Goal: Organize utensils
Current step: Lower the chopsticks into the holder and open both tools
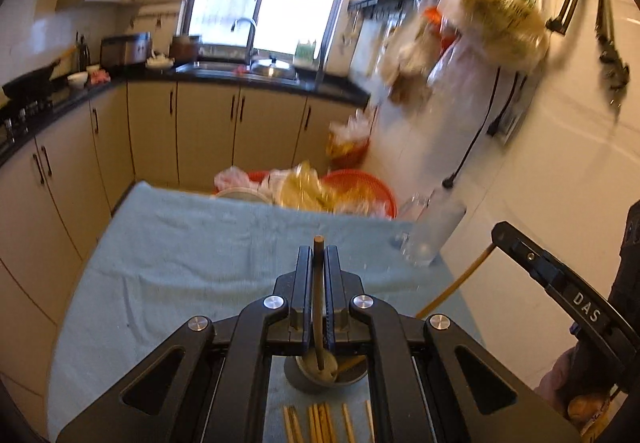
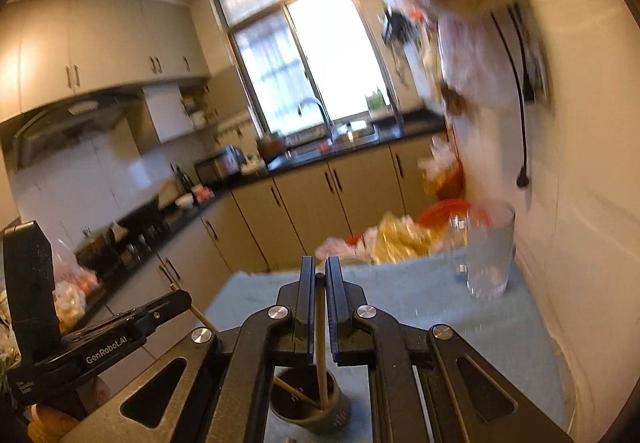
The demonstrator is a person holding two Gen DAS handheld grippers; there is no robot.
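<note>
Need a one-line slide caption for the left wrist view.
Left tool shut on a dark chopstick, its lower end in the grey cup on the blue cloth.

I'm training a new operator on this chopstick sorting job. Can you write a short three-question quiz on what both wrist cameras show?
1. True or false: each tool is shut on a chopstick.
2. Where do the lower ends of both chopsticks point? A) clear glass B) dark holder C) red basket
3. What lies on the blue cloth nearest the left camera?

Key:
1. True: left tool, right tool.
2. B, the dark holder.
3. Loose chopsticks.
</note>
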